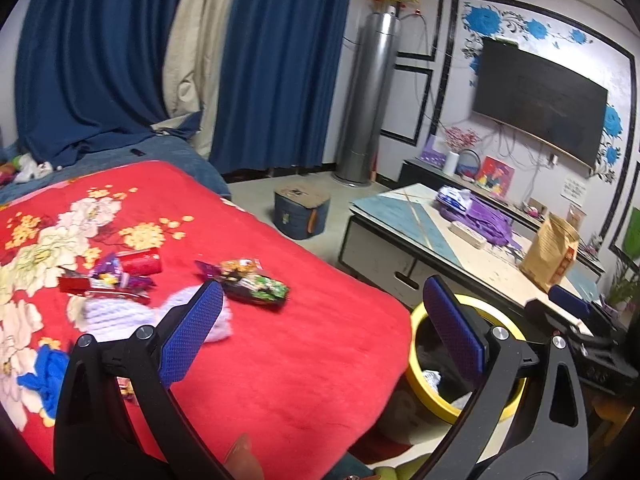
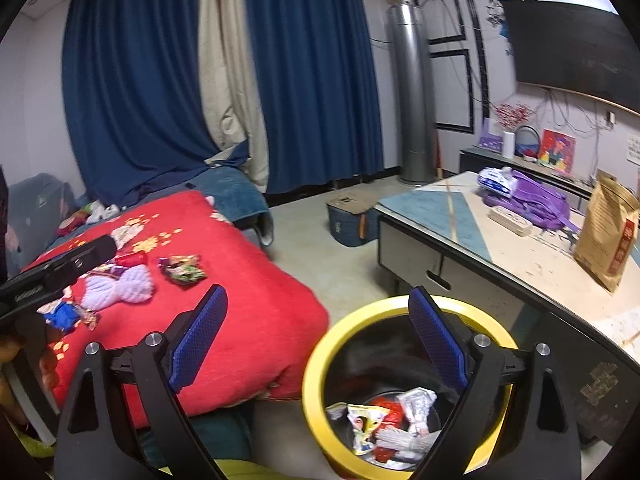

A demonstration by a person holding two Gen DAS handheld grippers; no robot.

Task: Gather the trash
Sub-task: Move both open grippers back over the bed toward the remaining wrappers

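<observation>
Snack wrappers lie on the red flowered blanket (image 1: pixel 280 360): a green and black wrapper (image 1: pixel 256 286), a red packet (image 1: pixel 140 262) and a heap of purple and red wrappers (image 1: pixel 104 282). My left gripper (image 1: pixel 320 308) hangs open over the blanket's near edge, empty. A yellow-rimmed bin (image 2: pixel 320 360) stands on the floor beside the bed, with several crumpled wrappers (image 2: pixel 384 420) inside. My right gripper (image 2: pixel 316 312) is open and empty just above the bin's rim. The green wrapper (image 2: pixel 184 270) also shows in the right wrist view.
A lilac knitted piece (image 1: pixel 120 316) and a blue cloth (image 1: pixel 44 372) lie among the wrappers. A low table (image 2: pixel 440 208) to the right carries a purple bag (image 2: pixel 536 200) and a brown paper bag (image 2: pixel 608 232). A blue box (image 1: pixel 302 214) sits on the floor.
</observation>
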